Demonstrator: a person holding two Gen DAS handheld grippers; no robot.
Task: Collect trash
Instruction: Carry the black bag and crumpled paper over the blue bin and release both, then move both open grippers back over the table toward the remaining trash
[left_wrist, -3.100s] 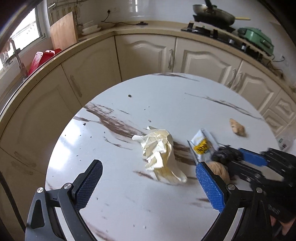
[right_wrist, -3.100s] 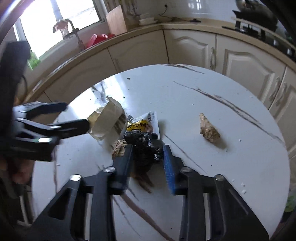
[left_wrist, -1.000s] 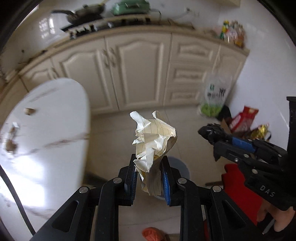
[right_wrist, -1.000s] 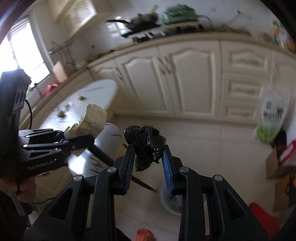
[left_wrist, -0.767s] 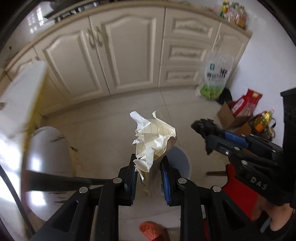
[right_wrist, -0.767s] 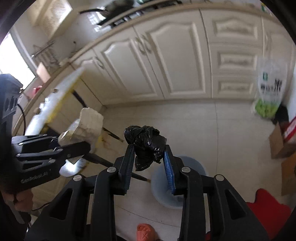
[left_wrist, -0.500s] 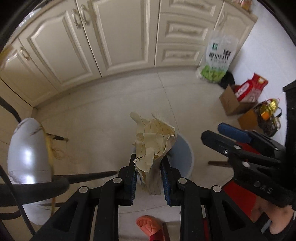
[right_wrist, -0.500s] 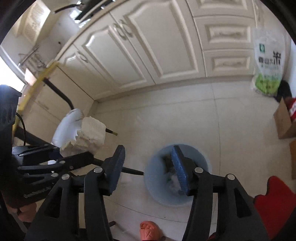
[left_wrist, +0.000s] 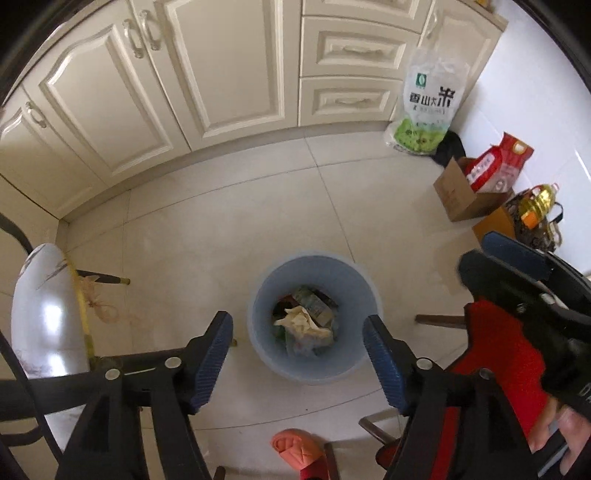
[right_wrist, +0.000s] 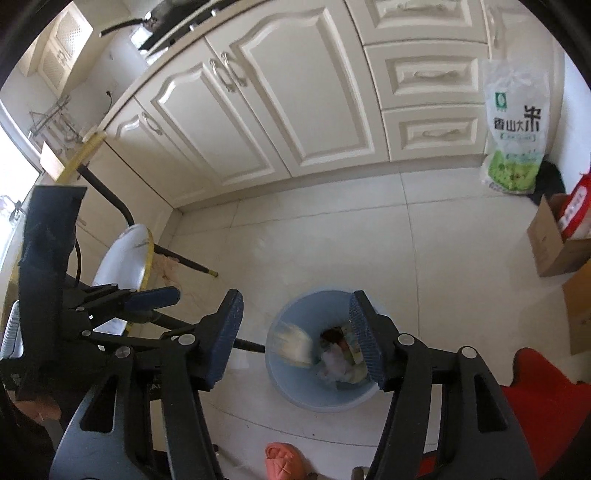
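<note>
A pale blue trash bin (left_wrist: 258, 295) stands on the floor right below both grippers. The crumpled lined paper (left_wrist: 303, 323) lies on top of the rubbish inside it; in the right wrist view the paper (right_wrist: 293, 341) is a pale blur inside the bin (right_wrist: 280, 384). My left gripper (left_wrist: 297, 321) hangs over the bin, its jaws opening with nothing between them. My right gripper (right_wrist: 295, 299) is over the bin too, jaws opening and empty. I cannot pick out the black bag among the rubbish. The right gripper (left_wrist: 487, 258) shows at the right of the left wrist view.
Cream cabinets (left_wrist: 221, 74) line the far side. A white round table (left_wrist: 48, 325) with black legs stands to the left. A rice bag (left_wrist: 428, 99), a cardboard box (left_wrist: 461, 192) and a red seat (left_wrist: 498, 362) are at the right. An orange slipper (left_wrist: 295, 446) lies near the bin.
Both grippers swung from the table down over the bin. The right let go of the black bag first, then the left opened and the crumpled paper dropped in.
</note>
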